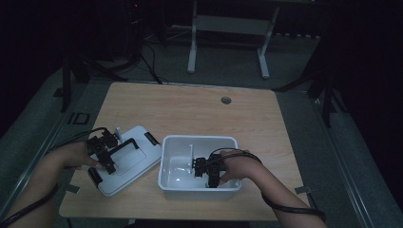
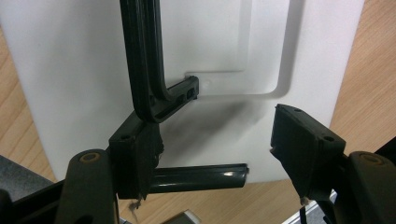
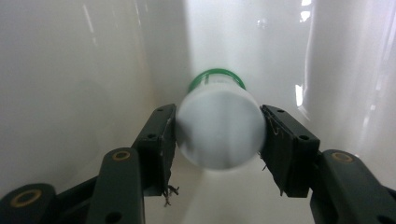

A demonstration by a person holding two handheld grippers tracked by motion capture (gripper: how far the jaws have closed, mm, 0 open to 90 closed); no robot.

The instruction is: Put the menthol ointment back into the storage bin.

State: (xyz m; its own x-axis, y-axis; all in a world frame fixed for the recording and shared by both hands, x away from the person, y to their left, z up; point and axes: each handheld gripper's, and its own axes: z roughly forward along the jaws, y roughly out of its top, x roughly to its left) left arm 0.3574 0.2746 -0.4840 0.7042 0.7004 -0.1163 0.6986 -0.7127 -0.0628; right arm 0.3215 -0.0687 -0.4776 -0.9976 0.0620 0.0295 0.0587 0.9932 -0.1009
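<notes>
On the light wooden worktop [image 1: 190, 109] we see a white rectangular plastic bin [image 1: 199, 141] and, just beside it, its flat white lid [image 1: 142, 156] with a black handle [image 2: 144, 70]. Our right gripper [image 3: 218, 135] is inside the bin, its fingers [image 3: 159, 140] clamped on a white cylindrical bottle with a green ring [image 3: 219, 126]. Our left gripper [image 2: 215, 144] is over the lid, its fingers spread apart, one touching the handle.
</notes>
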